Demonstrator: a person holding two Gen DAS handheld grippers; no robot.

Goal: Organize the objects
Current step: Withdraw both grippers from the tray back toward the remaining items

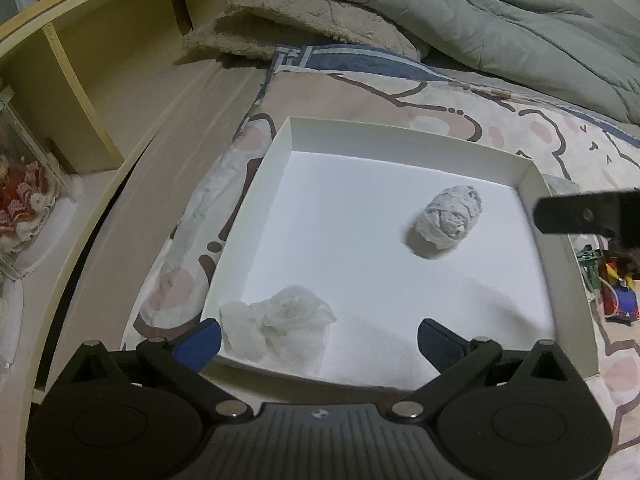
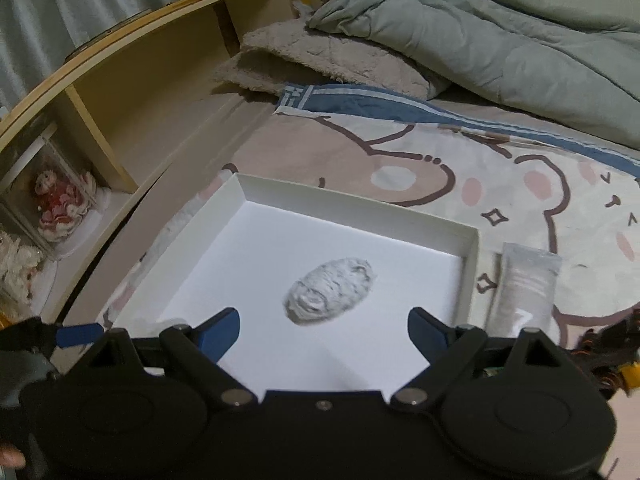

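A shallow white box (image 1: 400, 142) lies on a bed sheet printed with cartoon bears. Inside it rest a grey rolled-up ball (image 1: 444, 220) toward the far right and a crumpled white tissue (image 1: 280, 320) at the near left corner. My left gripper (image 1: 320, 340) hovers open over the box's near edge; the tissue lies just inside its left finger, with no pad pressing on it. In the right wrist view the box (image 2: 360, 212) and the grey ball (image 2: 332, 294) sit just beyond my right gripper (image 2: 324, 332), which is open and holds nothing.
A clear plastic packet (image 2: 524, 292) lies just right of the box. Colourful toys (image 1: 616, 292) sit on the sheet at the right. A wooden shelf with a doll in a clear case (image 2: 56, 204) runs along the left. A beige fleece blanket (image 2: 328, 60) and a grey duvet (image 2: 500, 32) lie beyond.
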